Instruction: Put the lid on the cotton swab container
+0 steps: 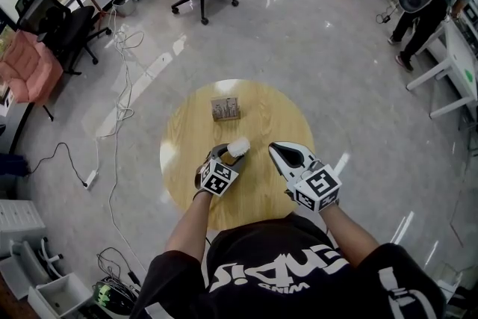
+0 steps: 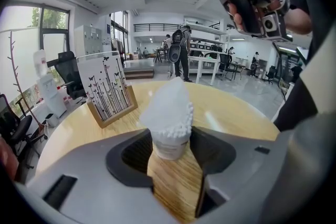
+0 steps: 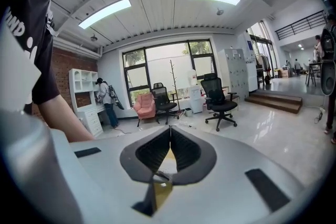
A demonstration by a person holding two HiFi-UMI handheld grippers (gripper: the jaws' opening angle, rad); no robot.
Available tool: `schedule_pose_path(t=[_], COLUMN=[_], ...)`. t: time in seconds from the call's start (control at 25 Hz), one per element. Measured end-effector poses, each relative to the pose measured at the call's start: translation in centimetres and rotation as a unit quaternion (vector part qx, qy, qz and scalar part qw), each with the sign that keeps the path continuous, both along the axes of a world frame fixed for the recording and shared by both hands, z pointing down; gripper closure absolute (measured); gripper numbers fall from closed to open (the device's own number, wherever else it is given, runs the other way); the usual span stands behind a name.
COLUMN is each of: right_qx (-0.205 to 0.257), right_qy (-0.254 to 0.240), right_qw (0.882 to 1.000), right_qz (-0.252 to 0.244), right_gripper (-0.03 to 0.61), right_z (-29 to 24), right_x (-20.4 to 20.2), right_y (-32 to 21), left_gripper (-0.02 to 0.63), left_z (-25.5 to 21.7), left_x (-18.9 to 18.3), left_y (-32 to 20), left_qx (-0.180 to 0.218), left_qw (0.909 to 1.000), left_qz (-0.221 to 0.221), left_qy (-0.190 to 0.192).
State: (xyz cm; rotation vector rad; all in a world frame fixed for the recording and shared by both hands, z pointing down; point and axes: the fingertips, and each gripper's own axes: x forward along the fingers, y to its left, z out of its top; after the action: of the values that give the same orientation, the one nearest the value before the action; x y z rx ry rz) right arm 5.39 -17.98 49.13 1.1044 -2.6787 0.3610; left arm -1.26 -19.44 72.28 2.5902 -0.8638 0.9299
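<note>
Two claws: the left claw (image 1: pixel 224 151) grips the one cotton swab container (image 2: pixel 169 136) on the round bench (image 1: pixel 261 104). The right claw (image 1: pixel 280 149) is closed and empty, just beside it. The container stands upright, long axis vertical, its one pointed lid (image 2: pixel 167 101) uppermost. Beyond stands one card stand (image 1: pixel 225 109).

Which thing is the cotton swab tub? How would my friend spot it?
Find the round wooden table on the shiny floor. On the side nearer the person, the tub stands between the fingers of the left gripper. It is small, round and full of white swab tips under a frosted lid, unlike the flat card stand with black stems behind it.
</note>
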Motion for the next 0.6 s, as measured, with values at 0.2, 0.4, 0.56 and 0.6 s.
schedule_pose_path(t=[0.2, 0.4, 0.56, 0.6], right_qx=[-0.019, -0.035, -0.057, -0.066], right_qy=[0.018, 0.043, 0.066, 0.07], right_qw=[0.999, 0.997, 0.994, 0.993], right_qz=[-0.022, -0.05, -0.067, -0.069], right_gripper=[0.577, 0.577, 0.577, 0.577], right_z=[2.5, 5.4, 8.5, 9.2], right_x=[-2.1, -4.6, -5.9, -6.1], right_y=[-1.1, -2.0, -2.5, -2.6], left_gripper=[0.383, 0.383, 0.383, 0.383], left_z=[0.0, 0.0, 0.1, 0.1], left_x=[0.0, 0.1, 0.2, 0.2], left_y=[-0.1, 0.1, -0.1, -0.1], left_qx=[-0.001, -0.001, -0.002, -0.002], left_qw=[1.0, 1.0, 1.0, 1.0], left_qz=[-0.005, -0.005, -0.005, -0.005], left_qy=[0.004, 0.006, 0.007, 0.007])
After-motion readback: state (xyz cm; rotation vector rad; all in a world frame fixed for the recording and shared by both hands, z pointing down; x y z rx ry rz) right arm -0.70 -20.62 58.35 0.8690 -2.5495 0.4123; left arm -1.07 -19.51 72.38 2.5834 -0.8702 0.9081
